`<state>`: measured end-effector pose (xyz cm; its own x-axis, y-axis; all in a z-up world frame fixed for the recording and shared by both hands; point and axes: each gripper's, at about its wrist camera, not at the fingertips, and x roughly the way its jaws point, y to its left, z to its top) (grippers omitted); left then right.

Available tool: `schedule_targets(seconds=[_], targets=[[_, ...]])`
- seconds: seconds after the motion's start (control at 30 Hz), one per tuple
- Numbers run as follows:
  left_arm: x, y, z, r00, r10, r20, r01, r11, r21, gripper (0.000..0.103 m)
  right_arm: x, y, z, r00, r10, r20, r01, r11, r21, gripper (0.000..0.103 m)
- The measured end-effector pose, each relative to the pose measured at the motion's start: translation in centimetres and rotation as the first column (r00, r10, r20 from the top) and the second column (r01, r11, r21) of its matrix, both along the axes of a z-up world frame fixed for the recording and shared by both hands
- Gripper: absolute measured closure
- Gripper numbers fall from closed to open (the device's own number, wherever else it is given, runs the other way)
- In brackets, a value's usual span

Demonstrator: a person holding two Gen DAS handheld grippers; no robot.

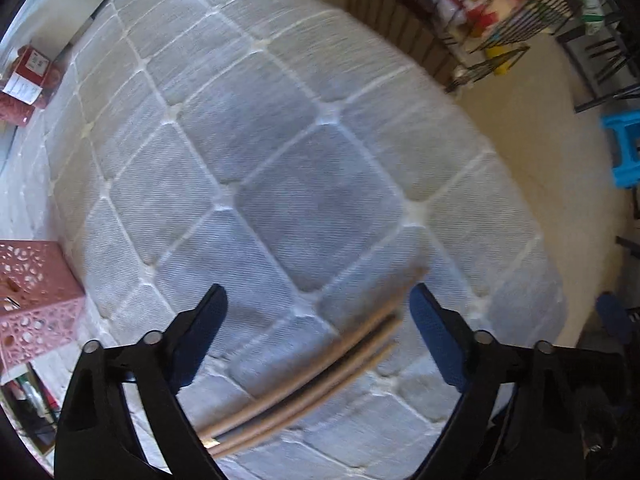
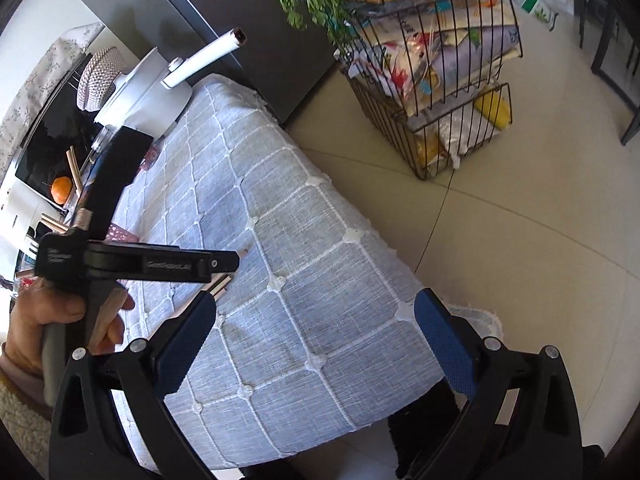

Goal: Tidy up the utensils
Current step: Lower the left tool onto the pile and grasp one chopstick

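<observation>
Several tan chopsticks (image 1: pixel 316 364) lie side by side on the blue checked tablecloth (image 1: pixel 280 140), between and just below my left gripper's (image 1: pixel 316 312) fingers. That gripper is open and hovers above them, holding nothing. A pink perforated holder (image 1: pixel 32 300) stands at the left edge of the left wrist view. My right gripper (image 2: pixel 316 320) is open and empty over the tablecloth's near right corner (image 2: pixel 320 320). The left hand-held gripper (image 2: pixel 132 264) shows in the right wrist view, with chopstick ends (image 2: pixel 222 284) under it.
A red packet (image 1: pixel 28 80) lies at the far left of the table. A white pot with a handle (image 2: pixel 160 84) stands at the table's far end. A wire rack of packets (image 2: pixel 436 60) stands on the tiled floor right of the table. A blue stool (image 1: pixel 624 148) stands further right.
</observation>
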<state>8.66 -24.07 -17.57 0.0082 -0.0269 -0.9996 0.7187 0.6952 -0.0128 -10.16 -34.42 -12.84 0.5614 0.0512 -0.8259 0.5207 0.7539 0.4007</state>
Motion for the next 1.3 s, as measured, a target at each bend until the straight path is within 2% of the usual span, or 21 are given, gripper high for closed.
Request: schedule_targets(seconds=[0.1, 0.17, 0.2, 0.23, 0.3, 0.47, 0.57, 0.7, 0.8, 0.87, 0.93, 1.07, 1.13, 1.3], targets=[[1.2, 1.2, -0.2, 0.999, 0.041, -0.009, -0.041, 0.999, -0.023, 0.022, 0.1, 0.2, -0.2, 1.000, 0.009, -0.010, -0.009, 1.000, 0.006, 0.006], [2.2, 2.4, -0.1, 0.996, 0.083, -0.041, -0.085, 0.994, -0.068, 0.032, 0.3, 0.1, -0.4, 1.000, 0.010, -0.018, -0.009, 1.000, 0.011, 0.006], [2.6, 3.0, -0.1, 0.994, 0.100, -0.045, -0.103, 0.992, -0.076, 0.043, 0.3, 0.2, -0.5, 1.000, 0.009, -0.022, -0.009, 1.000, 0.013, 0.006], [2.8, 3.4, 0.1, 0.994, 0.104, -0.045, -0.107, 0.991, -0.086, 0.048, 0.5, 0.2, -0.6, 1.000, 0.010, -0.024, -0.010, 1.000, 0.015, 0.006], [3.1, 4.1, 0.3, 0.993, 0.104, -0.054, -0.109, 0.989, -0.101, 0.053, 0.7, 0.3, -0.7, 0.999, 0.013, -0.032, -0.012, 1.000, 0.018, 0.006], [2.8, 4.7, 1.0, 0.993, 0.092, -0.070, -0.101, 0.985, -0.139, 0.054, 0.8, 0.3, -0.7, 0.999, 0.004, -0.035, -0.003, 1.000, 0.021, 0.006], [1.4, 3.4, 1.5, 0.996, 0.043, -0.083, -0.056, 0.985, -0.165, 0.052, 0.7, 0.1, -0.6, 1.000, -0.012, -0.028, 0.013, 1.000, 0.016, 0.006], [-0.3, 1.2, 1.3, 0.997, -0.043, -0.062, 0.034, 0.991, -0.131, 0.050, 0.8, 0.1, -0.9, 0.999, -0.004, -0.043, 0.005, 1.000, 0.027, 0.006], [-0.9, 0.5, 0.8, 0.997, -0.062, -0.035, 0.058, 0.993, -0.106, 0.050, 0.7, -0.1, -1.0, 0.999, -0.009, -0.042, 0.011, 0.999, 0.039, 0.006], [-1.2, -0.2, 0.5, 0.996, -0.087, -0.010, 0.085, 0.993, -0.080, 0.055, 0.6, -0.3, -1.0, 0.999, -0.014, -0.039, 0.016, 0.999, 0.045, 0.006], [-1.3, -0.8, 0.1, 0.995, -0.100, 0.024, 0.101, 0.994, -0.043, 0.067, 0.6, -0.3, -1.1, 0.999, -0.011, -0.041, 0.013, 0.998, 0.054, 0.006], [-1.6, -0.7, 0.0, 0.991, -0.122, 0.046, 0.124, 0.992, -0.039, 0.074, 0.8, -0.1, -1.1, 0.999, -0.003, -0.042, 0.005, 0.999, 0.055, 0.006], [-1.7, -0.2, 0.3, 0.990, -0.135, 0.050, 0.137, 0.990, -0.044, 0.083, 0.8, -0.1, -1.1, 0.999, -0.004, -0.043, 0.007, 0.999, 0.052, 0.006], [-1.3, 0.7, 0.5, 0.991, -0.128, 0.039, 0.130, 0.989, -0.067, 0.089, 0.8, -0.2, -1.0, 0.999, -0.004, -0.040, 0.006, 0.998, 0.059, 0.006]])
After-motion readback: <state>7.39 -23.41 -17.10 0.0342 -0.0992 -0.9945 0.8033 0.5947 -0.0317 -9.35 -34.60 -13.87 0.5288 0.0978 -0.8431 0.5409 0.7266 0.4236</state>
